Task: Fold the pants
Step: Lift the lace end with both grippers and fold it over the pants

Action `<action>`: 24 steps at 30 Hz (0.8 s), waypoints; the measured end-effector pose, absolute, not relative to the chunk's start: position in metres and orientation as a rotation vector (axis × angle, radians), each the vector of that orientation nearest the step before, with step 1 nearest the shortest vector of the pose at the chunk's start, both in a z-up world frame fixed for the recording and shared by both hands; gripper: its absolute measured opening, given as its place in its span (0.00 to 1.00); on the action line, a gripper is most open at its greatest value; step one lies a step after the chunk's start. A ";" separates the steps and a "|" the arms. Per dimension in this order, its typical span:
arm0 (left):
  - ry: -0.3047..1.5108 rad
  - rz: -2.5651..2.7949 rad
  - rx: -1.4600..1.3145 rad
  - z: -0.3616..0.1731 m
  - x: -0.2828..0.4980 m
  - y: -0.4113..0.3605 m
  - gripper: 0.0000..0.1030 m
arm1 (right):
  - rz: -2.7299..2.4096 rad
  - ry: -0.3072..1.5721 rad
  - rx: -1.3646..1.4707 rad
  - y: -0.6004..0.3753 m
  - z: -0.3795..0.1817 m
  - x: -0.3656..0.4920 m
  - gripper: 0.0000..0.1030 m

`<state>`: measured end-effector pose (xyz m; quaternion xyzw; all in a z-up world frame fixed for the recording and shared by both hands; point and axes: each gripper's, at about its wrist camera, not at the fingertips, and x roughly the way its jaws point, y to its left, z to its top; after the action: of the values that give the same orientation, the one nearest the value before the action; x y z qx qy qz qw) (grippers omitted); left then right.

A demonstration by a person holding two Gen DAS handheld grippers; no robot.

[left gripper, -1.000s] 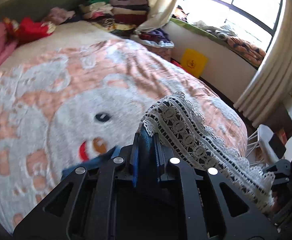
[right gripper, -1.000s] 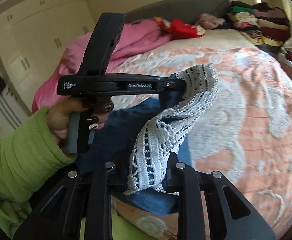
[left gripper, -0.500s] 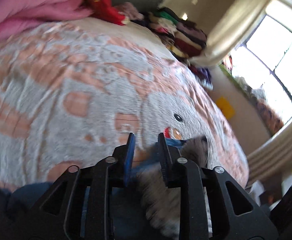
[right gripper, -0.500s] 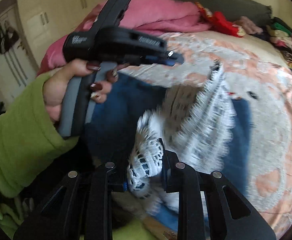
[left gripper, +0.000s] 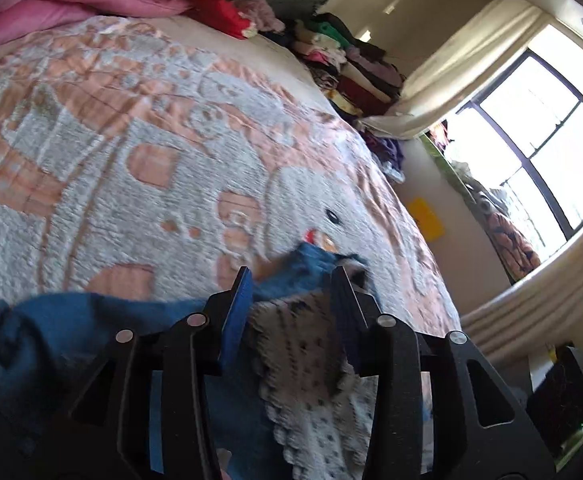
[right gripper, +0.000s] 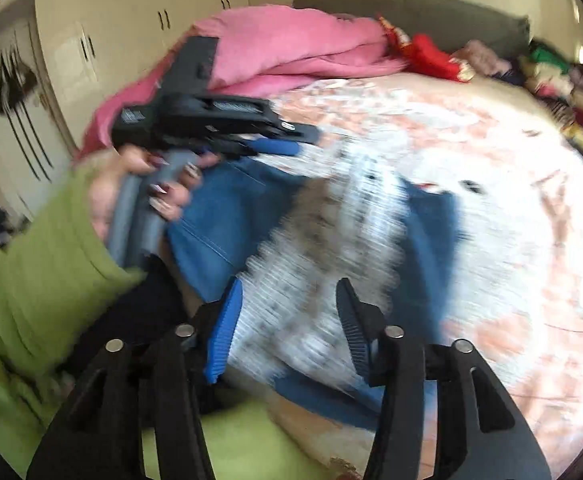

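My left gripper [left gripper: 291, 280] has its jaws spread apart with nothing clamped between them; the pants [left gripper: 91, 332] lie beneath and ahead of it on the bedspread [left gripper: 151, 140]. My right gripper [right gripper: 289, 294] likewise has its jaws apart, with no cloth pinched. The pants are blue denim with a white lace trim [right gripper: 331, 240]; they lie at the near edge of the bed, the lace panel draped over the denim, its outline blurred by motion. In the right wrist view my left hand [right gripper: 147, 196] grips the left gripper's handle, which sits above the upper left part of the denim. A denim edge reaches toward the dark eye of the bedspread's printed figure [left gripper: 333, 216]. Beyond that edge the bedspread offers a wide open surface. The far side is bounded by a pink quilt [right gripper: 291, 52] and a red garment [left gripper: 219, 4]; a stack of folded clothes [left gripper: 351, 64] sits at the far corner near the window [left gripper: 531, 128].
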<state>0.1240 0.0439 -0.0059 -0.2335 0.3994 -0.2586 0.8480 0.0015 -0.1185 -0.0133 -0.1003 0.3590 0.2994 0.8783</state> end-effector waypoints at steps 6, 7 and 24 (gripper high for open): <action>0.893 -0.562 -0.456 -0.007 0.121 0.021 0.33 | 0.621 0.741 -0.511 -0.102 -0.044 -0.025 0.47; 0.905 -0.561 -0.456 -0.008 0.122 0.018 0.33 | 0.619 0.737 -0.553 -0.097 -0.050 -0.026 0.46; 0.970 -0.524 -0.333 -0.005 0.129 -0.003 0.02 | 0.809 0.735 -0.427 -0.079 -0.039 -0.008 0.11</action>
<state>0.1287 -0.0032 -0.0052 -0.1572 0.4586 -0.2477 0.8388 -0.0080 -0.0787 -0.0385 -0.2016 0.3469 0.3815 0.8327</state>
